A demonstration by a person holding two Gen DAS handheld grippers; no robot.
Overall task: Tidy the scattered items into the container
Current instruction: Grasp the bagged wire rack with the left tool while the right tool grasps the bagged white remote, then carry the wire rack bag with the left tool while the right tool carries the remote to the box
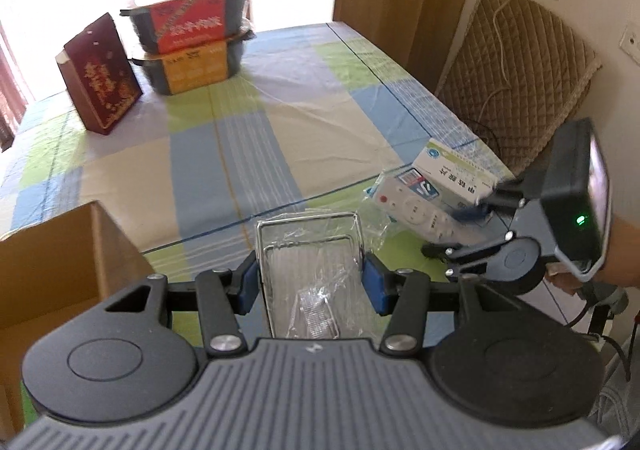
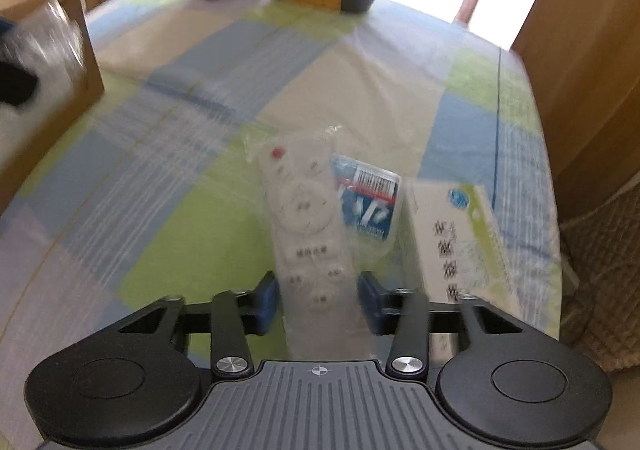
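The left tool (image 1: 311,282) is clamped on a plastic-wrapped wire rack (image 1: 310,250), with the open cardboard box (image 1: 60,258) just to its left. The right tool (image 2: 318,300) has its pads on either side of a bagged white remote (image 2: 308,221) lying on the worktop (image 2: 200,129); whether they grip it I cannot tell. A medicine carton (image 2: 460,234) lies just right of it.

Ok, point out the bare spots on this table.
The middle of the tablecloth is bare, between the cardboard box, the stacked bowls and red box at the far end. It is crowded at the near right edge: remote, medicine box, right hand-held gripper.
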